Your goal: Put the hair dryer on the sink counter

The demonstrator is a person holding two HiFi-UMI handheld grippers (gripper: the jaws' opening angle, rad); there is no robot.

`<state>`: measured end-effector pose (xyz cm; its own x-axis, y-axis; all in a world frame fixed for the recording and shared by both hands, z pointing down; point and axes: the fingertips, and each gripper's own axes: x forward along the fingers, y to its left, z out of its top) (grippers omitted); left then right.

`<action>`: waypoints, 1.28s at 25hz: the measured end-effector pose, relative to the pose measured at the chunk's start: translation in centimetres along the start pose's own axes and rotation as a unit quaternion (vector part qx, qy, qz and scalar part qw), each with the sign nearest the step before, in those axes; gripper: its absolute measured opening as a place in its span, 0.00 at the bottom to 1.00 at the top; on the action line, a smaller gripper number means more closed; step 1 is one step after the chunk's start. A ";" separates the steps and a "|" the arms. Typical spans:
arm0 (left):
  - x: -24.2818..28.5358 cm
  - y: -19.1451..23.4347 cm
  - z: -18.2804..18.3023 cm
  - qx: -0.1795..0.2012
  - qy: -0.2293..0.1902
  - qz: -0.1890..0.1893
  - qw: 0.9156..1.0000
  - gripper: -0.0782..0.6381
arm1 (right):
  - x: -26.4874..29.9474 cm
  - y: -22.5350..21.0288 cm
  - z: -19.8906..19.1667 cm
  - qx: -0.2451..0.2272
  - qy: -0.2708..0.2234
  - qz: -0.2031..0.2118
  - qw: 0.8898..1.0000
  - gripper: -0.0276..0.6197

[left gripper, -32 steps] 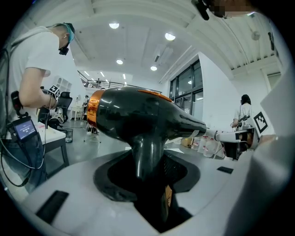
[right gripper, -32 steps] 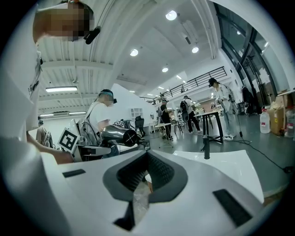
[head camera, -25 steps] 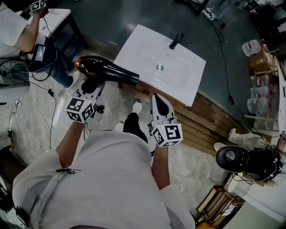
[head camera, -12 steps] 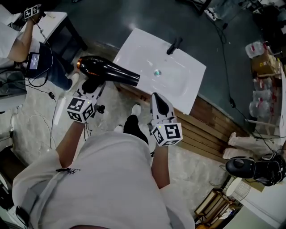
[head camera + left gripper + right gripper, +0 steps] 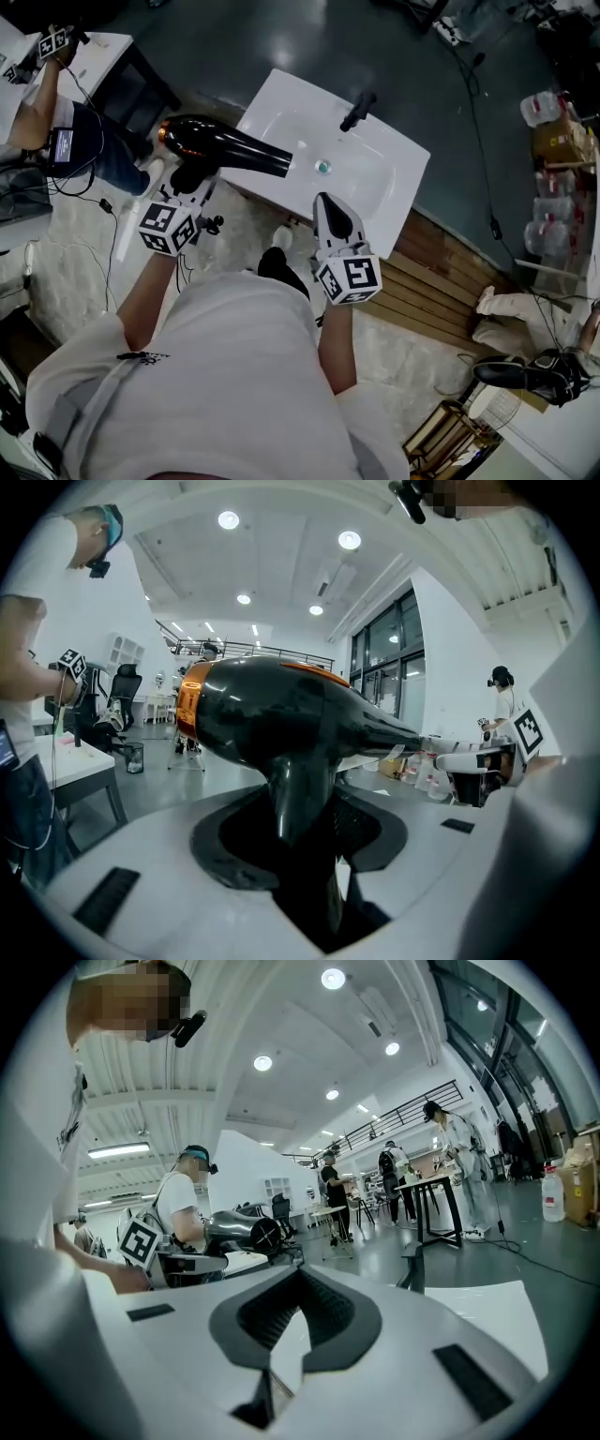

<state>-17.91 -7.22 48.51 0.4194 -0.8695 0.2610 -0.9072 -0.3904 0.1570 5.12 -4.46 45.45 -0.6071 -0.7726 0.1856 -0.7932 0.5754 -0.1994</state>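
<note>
**Head view, left to right.** One seated person (image 5: 66, 122) at the far left. One left gripper (image 5: 194, 185), its jaws clamped on the handle of the one hair dryer (image 5: 220, 145). One right gripper (image 5: 335, 208), its jaws pressed together at the tips with nothing between them. One sink counter (image 5: 274, 98), carrying one faucet (image 5: 357, 110) at its far edge and one drain (image 5: 323, 167) at the middle of the basin.

**Hair dryer.** Black, with an orange band at its rear end. It is held up by the handle and lies roughly level. The rear end is to the left and the nozzle points right. In this view the nozzle tip overlaps the counter's near left edge. The rest of the body hangs off the counter's left side, over the pale floor.

**Right gripper.** It hovers at the counter's near edge, right of the nozzle and apart from it, pointing toward the basin.

**Open room.** A flat white rim runs round the basin and is widest at the left and right ends. Dark floor lies beyond the far edge. Wooden slats (image 5: 441, 258) lie off the right near corner.
</note>
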 end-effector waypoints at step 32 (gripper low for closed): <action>10.7 1.8 -0.9 -0.012 0.009 0.066 0.998 0.34 | 8.5 -10.4 -1.4 0.000 0.032 0.075 0.997 0.05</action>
<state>-15.06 -16.94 52.45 0.2966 -0.9076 0.2972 -0.9536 -0.2649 0.1427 8.17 -16.66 50.44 -0.7212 -0.6585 0.2151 -0.6927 0.6840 -0.2287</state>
